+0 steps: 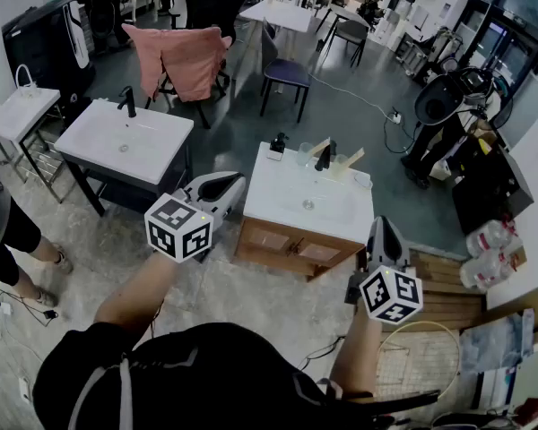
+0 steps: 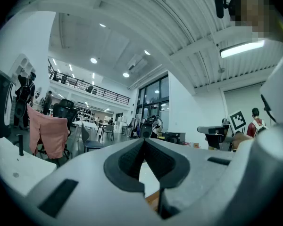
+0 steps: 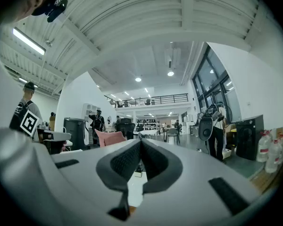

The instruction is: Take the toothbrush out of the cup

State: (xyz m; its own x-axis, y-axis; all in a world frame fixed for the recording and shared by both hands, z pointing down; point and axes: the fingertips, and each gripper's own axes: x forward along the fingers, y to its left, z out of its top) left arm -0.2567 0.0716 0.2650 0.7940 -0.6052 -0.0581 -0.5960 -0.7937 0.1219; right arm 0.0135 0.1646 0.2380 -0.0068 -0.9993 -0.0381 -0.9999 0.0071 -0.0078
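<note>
Both claws are closed and hold nothing, and both point level over the floor on the near side of the white sink counter (image 1: 278, 191). The left claw (image 1: 239, 180) hangs off the counter's near left corner, the right claw (image 1: 385, 221) off its near right corner. The task's things are at the counter's far edge. A clear cup (image 1: 305, 156) lies ahead and to the right of the left claw, with a tan toothbrush (image 1: 320, 145) slanting out of it, top leaning away rightward. Past a black faucet (image 1: 325, 157) stands a second cup (image 1: 341, 164), ahead and to the left of the right claw, holding a like tan handle (image 1: 353, 158) at the same slant. The bristles are too small to make out. Each claw seems about equally far from its nearer cup. The basin between is bare, so the faucet between the cups and a dark soap bottle (image 1: 277, 144) just left of the first cup look like the only things in the way. A second sink counter (image 1: 117, 141) sits well off left.
</note>
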